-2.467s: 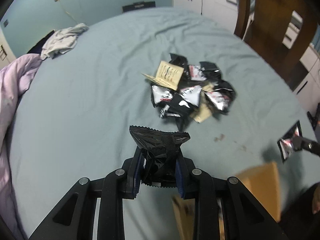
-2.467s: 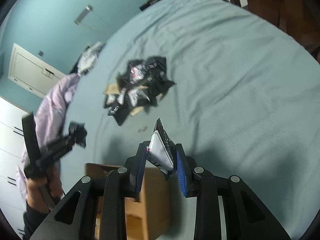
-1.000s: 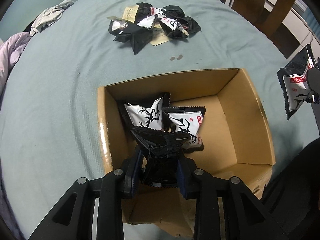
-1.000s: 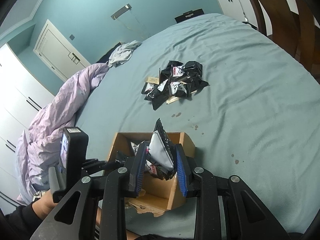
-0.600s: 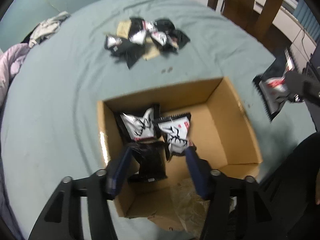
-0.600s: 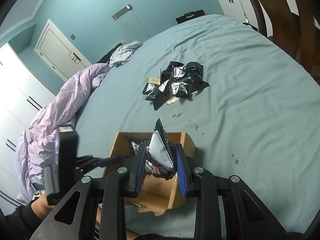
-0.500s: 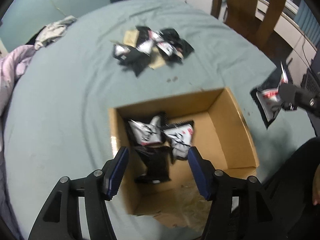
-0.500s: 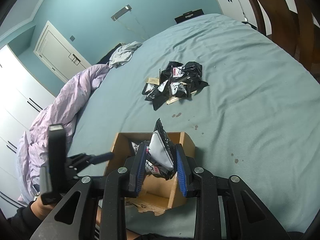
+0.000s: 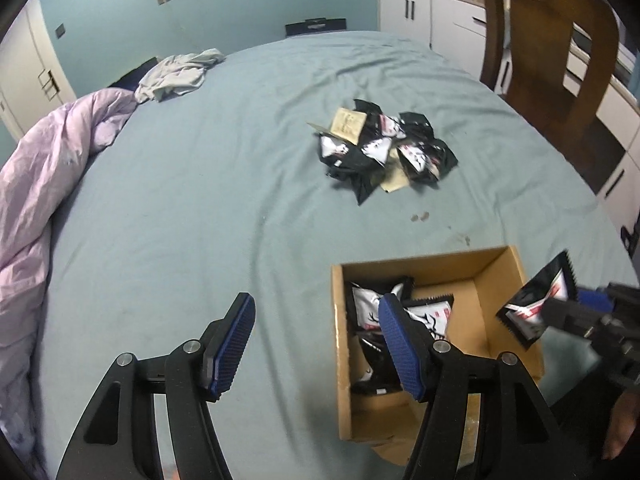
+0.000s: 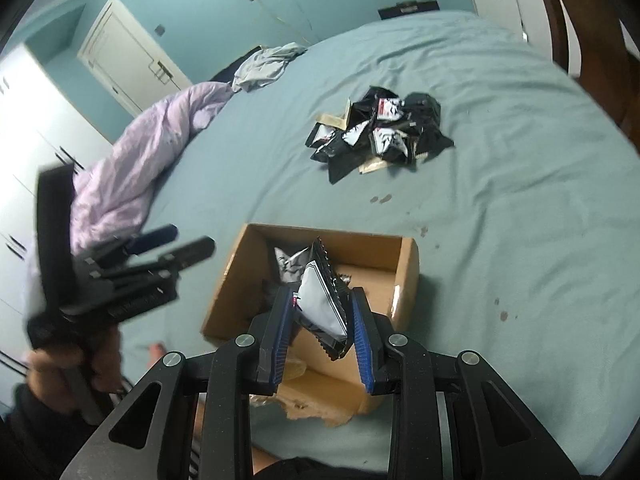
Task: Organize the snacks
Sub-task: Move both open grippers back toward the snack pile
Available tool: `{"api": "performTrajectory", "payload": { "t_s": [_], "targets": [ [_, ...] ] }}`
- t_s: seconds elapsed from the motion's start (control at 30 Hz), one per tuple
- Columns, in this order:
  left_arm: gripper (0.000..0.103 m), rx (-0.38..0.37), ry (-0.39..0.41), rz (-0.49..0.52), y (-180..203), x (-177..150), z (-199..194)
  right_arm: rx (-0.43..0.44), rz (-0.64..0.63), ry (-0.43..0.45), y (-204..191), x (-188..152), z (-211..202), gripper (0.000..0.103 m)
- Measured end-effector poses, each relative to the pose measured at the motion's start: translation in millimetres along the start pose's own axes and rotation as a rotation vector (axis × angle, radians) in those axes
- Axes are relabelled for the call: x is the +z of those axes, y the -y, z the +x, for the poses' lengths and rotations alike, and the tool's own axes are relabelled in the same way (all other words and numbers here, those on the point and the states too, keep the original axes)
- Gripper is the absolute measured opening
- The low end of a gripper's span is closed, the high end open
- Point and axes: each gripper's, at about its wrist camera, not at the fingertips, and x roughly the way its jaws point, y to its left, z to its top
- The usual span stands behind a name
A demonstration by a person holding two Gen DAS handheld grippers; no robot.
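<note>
My right gripper (image 10: 320,320) clamped a packet (image 10: 322,304) above the box (image 10: 406,268); my left gripper (image 9: 316,344) gaped empty beside it. I judged lowering before releasing wisest.

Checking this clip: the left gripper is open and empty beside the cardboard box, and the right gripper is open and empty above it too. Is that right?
Not quite. The left gripper is open and empty beside the cardboard box, but the right gripper is shut on a snack packet above the box, as the right wrist view shows.
</note>
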Motion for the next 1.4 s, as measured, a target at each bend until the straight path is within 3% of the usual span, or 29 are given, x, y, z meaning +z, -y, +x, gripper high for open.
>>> {"api": "performTrajectory", "payload": {
  "t_s": [0.2, 0.4, 0.5, 0.6, 0.67, 0.8, 0.87, 1.0, 1.13, 1.4],
  "targets": [
    [0.064, 0.024, 0.016, -0.015, -7.2, 1.6, -2.7, -0.006, -0.041, -0.104, -20.2, 1.3, 36.2, 0.027],
    [0.064, 0.011, 0.006, -0.048, -14.8, 1.5, -0.8, -0.037, -0.057, -0.306, -39.6, -3.8, 95.1, 0.027],
    [0.064, 0.018, 0.006, -0.044, -14.2, 0.5, -0.6, -0.079, -0.077, -0.322, -44.0, -1.7, 108.9, 0.029],
    [0.064, 0.015, 0.004, -0.041, -13.6, 0.6, -0.8, -0.046, -0.009, -0.351, -36.9, 0.3, 121.0, 0.030],
    [0.064, 0.013, 0.008, -0.039, -13.5, 0.7, -1.4, -0.059, 0.040, -0.337, -31.3, 0.2, 119.3, 0.041],
    [0.064, 0.014, 0.018, -0.031, -11.7, 0.2, -2.9, -0.023, 0.088, -0.281, -23.6, 9.7, 100.5, 0.048],
    [0.064, 0.022, 0.018, -0.026, -10.8, -0.3, -2.8, -0.026, 0.087, -0.225, -20.9, 15.0, 82.3, 0.057],
    [0.064, 0.021, 0.017, -0.014, -8.0, -0.7, -4.1, -0.052, 0.062, -0.125, -11.8, 20.6, 42.4, 0.064],
    [0.066, 0.012, 0.028, -0.001, -3.6, -0.6, -8.7, -0.187, 0.038, -0.057, 11.3, 28.4, 7.2, 0.068],
    [0.069, 0.028, 0.026, 0.012, 2.8, 1.9, -6.6, -0.374, 0.015, 0.009, 14.9, 15.1, -15.3, 0.068]
  ]
}}
